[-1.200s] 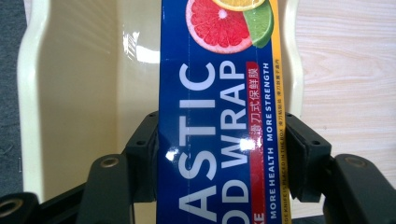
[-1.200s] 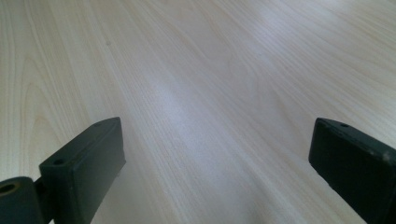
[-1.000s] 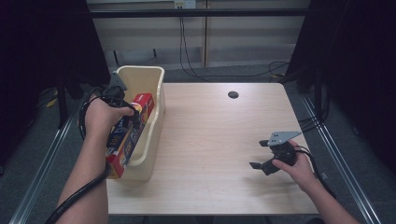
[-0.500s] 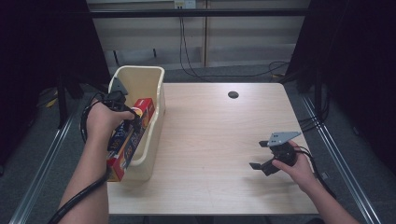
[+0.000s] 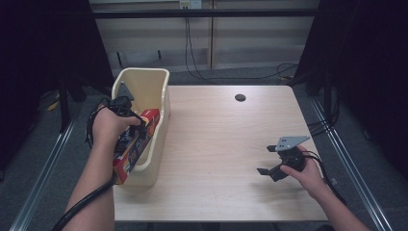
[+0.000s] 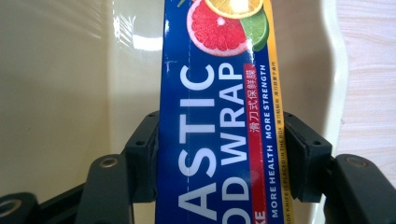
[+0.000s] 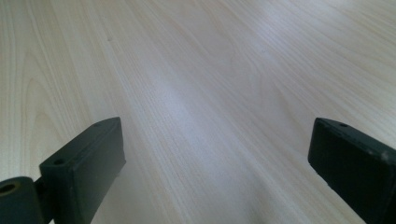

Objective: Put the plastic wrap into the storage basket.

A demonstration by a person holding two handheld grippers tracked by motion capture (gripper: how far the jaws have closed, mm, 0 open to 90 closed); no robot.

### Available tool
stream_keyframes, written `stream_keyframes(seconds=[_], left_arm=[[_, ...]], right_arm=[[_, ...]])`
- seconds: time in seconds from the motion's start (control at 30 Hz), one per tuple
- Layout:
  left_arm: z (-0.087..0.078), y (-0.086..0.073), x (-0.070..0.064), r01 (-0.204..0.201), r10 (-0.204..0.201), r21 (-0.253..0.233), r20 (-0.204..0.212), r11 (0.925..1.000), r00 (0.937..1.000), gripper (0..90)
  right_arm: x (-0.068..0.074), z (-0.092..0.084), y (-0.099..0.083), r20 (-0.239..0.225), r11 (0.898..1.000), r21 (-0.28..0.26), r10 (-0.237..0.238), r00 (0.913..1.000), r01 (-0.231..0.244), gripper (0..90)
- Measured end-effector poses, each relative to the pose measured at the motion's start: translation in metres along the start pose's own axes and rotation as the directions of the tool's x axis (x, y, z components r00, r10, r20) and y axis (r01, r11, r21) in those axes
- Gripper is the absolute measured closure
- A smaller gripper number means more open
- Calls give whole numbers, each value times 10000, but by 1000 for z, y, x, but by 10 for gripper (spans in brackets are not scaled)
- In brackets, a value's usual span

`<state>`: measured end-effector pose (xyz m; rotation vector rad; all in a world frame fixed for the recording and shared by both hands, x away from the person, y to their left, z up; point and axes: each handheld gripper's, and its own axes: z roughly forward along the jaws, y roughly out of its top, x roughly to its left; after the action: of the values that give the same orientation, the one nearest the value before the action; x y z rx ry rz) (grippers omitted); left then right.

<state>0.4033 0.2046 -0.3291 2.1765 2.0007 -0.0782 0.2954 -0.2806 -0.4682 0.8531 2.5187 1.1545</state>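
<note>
Pale wood surface (image 5: 221,144) fills the frame's middle; at lower right the right claw (image 5: 270,160) rests spread and empty. At left, the left claw (image 5: 136,126) pinches a plastic wrap box (image 6: 219,116) across its narrow sides, angled inside the cream bin (image 5: 161,103). Likely light, stiff cardboard that dents under pressure and slides on its glossy skin, so mid-length suits. Blue, white lettering, citrus picture, red end

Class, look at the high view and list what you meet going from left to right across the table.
Left gripper shut on the plastic wrap box → cream bin → round hole in the tabletop → right gripper, fingers open above the table.
</note>
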Motion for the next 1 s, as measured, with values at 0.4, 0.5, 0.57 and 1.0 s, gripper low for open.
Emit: stream_keyframes(seconds=[0.4,0.5,0.57,1.0], left_arm=[[8,3,0,85,-86,223,58,9997,9999,396],[8,3,0,157,-157,270,21,9995,9999,395],[8,4,0,79,-74,324,-150,9994,9999,394],[-9,7,-7,-17,31,-516,261,9987,9997,333]], right_arm=[[-1,0,-1,10,10000,34,15,10000,-15,34],[-1,0,-1,4,10000,41,7,10000,-7,35],[-1,0,-1,-5,10000,42,14,10000,-14,35],[-2,0,-2,-3,10000,21,41,10000,-41,35]])
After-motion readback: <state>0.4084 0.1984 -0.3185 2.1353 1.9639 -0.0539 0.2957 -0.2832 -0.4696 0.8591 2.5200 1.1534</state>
